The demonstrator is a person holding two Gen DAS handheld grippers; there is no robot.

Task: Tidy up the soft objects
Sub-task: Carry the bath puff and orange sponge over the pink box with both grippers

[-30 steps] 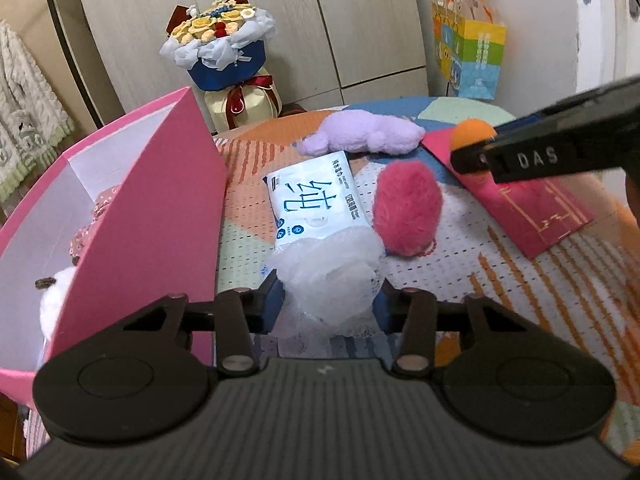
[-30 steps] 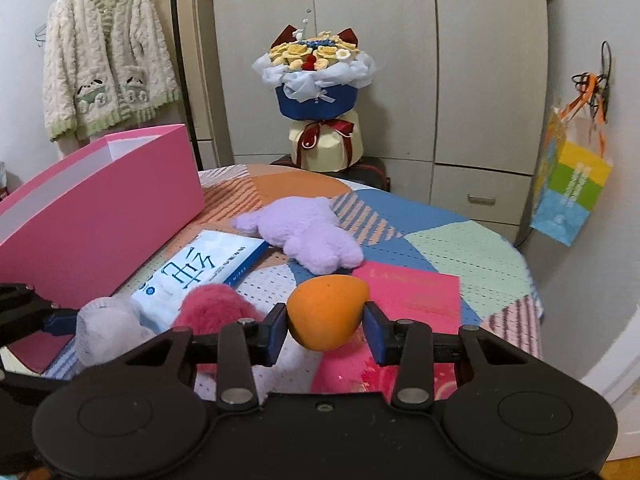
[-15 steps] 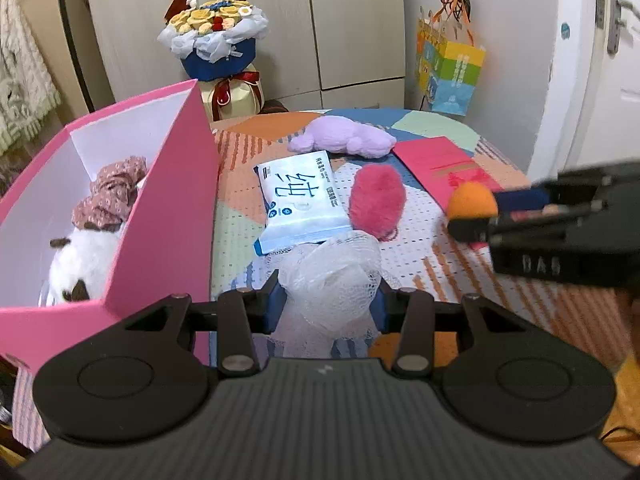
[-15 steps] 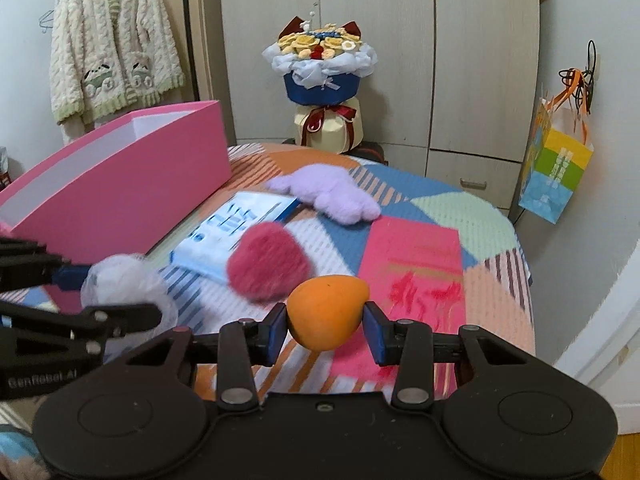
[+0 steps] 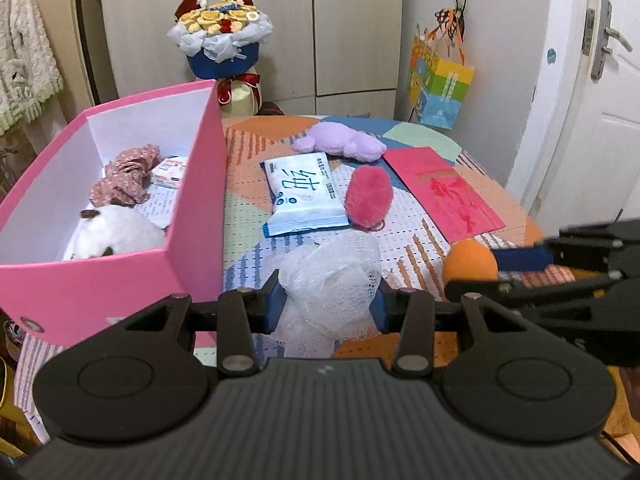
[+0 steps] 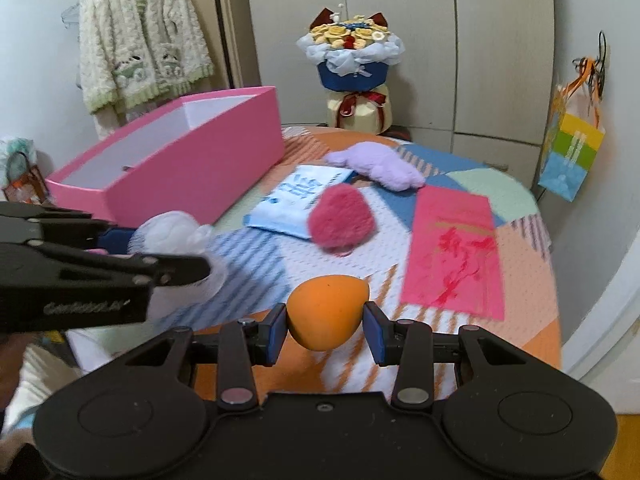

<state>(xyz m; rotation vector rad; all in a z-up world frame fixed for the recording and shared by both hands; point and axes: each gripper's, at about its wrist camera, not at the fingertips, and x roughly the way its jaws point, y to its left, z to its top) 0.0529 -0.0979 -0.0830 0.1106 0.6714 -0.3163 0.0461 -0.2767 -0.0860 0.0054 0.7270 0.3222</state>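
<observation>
Through the left wrist camera we see our left gripper (image 5: 328,300) clamped on a white mesh bath pouf (image 5: 330,276), held above the patchwork tablecloth (image 5: 244,216). To its left stands the open pink cardboard box (image 5: 192,216), holding a floral pink scrunchie (image 5: 124,176), a small white packet (image 5: 170,168) and a white plush toy (image 5: 116,232). Ahead on the cloth lie a white and blue tissue pack (image 5: 304,196), a fluffy magenta pompom (image 5: 368,196) touching its right edge, a lilac plush toy (image 5: 340,142) further back, and a flat red envelope (image 5: 444,192). Our right gripper (image 5: 472,266) enters from the right, closed on an orange egg-shaped sponge (image 5: 470,260). A flower bouquet (image 5: 222,36) stands behind the box, and a colourful gift bag (image 5: 440,84) hangs on the wall.

Through the right wrist camera, the right gripper (image 6: 325,326) pinches the orange sponge (image 6: 326,310) between its blue pads (image 6: 277,332), above the near edge of the table. The left gripper (image 6: 160,248) reaches in from the left with the pouf (image 6: 172,234), just in front of the pink box's (image 6: 208,172) near corner. The magenta pompom (image 6: 342,220), tissue pack (image 6: 292,200), lilac plush (image 6: 376,164) and red envelope (image 6: 452,248) lie between us and the bouquet (image 6: 352,56). A cream knitted cardigan (image 6: 140,36) hangs at the back left.
</observation>
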